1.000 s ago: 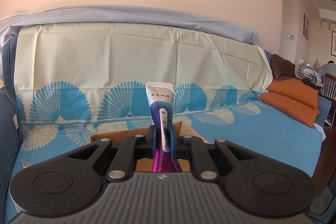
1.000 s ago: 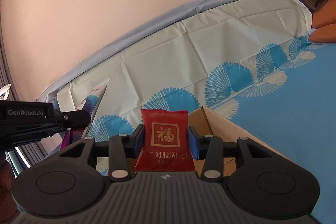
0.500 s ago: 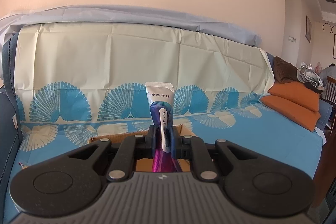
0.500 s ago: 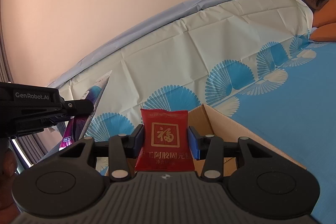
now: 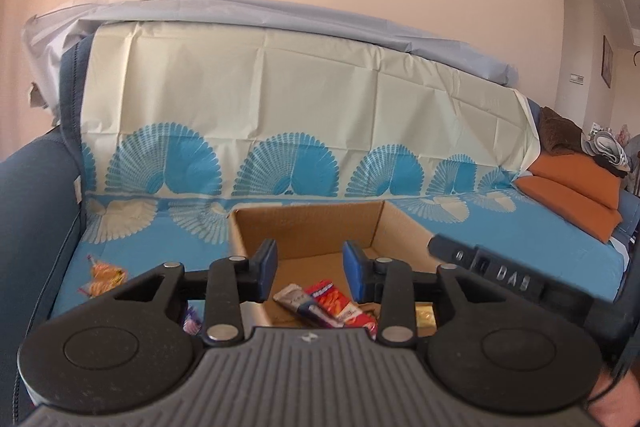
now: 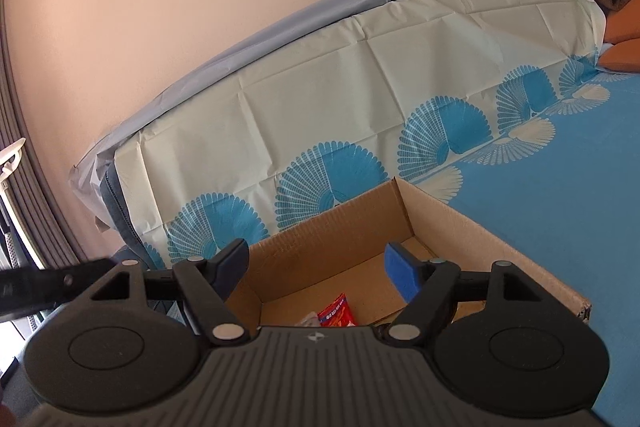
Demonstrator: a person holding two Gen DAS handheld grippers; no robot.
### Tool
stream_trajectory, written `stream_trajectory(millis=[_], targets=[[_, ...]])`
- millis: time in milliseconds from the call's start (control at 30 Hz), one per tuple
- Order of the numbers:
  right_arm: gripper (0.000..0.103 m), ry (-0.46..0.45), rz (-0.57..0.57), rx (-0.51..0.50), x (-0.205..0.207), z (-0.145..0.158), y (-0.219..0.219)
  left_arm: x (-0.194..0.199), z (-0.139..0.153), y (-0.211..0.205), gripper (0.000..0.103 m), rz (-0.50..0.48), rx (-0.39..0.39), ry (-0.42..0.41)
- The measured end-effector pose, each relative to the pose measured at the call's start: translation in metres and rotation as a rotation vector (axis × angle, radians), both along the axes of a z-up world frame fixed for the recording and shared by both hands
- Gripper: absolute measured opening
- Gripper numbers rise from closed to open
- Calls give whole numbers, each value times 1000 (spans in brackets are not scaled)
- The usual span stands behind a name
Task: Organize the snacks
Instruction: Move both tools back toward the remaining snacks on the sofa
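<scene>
Both grippers are positioned over an open cardboard box (image 5: 308,227) that sits on a sofa cover (image 5: 260,107) printed with blue fan shapes.

Left gripper (image 5: 310,269): jaws apart and opening, with nothing between the blue pads (image 5: 267,267). Directly below the gap, on the box floor, lie three packets: a silver and purple packet (image 5: 298,303), a red and orange packet (image 5: 334,303) touching it at its 3 o'clock side, and a gold packet (image 5: 425,315) farther toward 3 o'clock, partly hidden by the gripper linkage.

Right gripper (image 6: 318,269): jaws wide apart and opening, nothing between them. In the right wrist view a red packet (image 6: 337,313) lies on the box floor at the 6 o'clock edge of the gap, beside a pale wrapper (image 6: 310,319) that is mostly hidden by the gripper body.

Outside the box, in the left wrist view, an orange packet (image 5: 102,277) lies on the cover at the box's 9 o'clock side, well apart from it. A purple packet (image 5: 191,321) shows just beside the box's near left corner, mostly covered by the left gripper.

In that view the body of the right gripper enters at 3 o'clock, above the box's right wall. Orange cushions (image 5: 576,187) lie at the far right end of the sofa.
</scene>
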State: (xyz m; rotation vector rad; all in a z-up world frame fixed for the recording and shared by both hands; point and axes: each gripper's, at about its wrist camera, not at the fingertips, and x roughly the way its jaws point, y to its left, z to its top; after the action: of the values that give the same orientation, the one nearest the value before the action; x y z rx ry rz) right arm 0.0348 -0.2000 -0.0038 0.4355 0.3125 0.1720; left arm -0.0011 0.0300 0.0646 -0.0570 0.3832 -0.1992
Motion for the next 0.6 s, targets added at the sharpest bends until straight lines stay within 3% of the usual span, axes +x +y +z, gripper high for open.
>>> stream_trajectory(millis=[133,167,267,367,433,600], targets=[[77,-9,28,-46,-3,2,11,-19,-35,44,10,55,25,67],[76,-9,34,-57,-4,2,14,-22,-42,56,9,75,29,81],[69,-13,50,-90,-7,3,22,-26,-64,91,8,165,-1,125],[64,-14,62,-119,-9,4,29,-23,-78,116,8,260,-89,186],[63,-12,65,-135,-10,4,33,-22,-79,124,8,281,-158,197],[63,-1,66,-163,-13,4,38,-17,-89,132,8,344,-212,254]])
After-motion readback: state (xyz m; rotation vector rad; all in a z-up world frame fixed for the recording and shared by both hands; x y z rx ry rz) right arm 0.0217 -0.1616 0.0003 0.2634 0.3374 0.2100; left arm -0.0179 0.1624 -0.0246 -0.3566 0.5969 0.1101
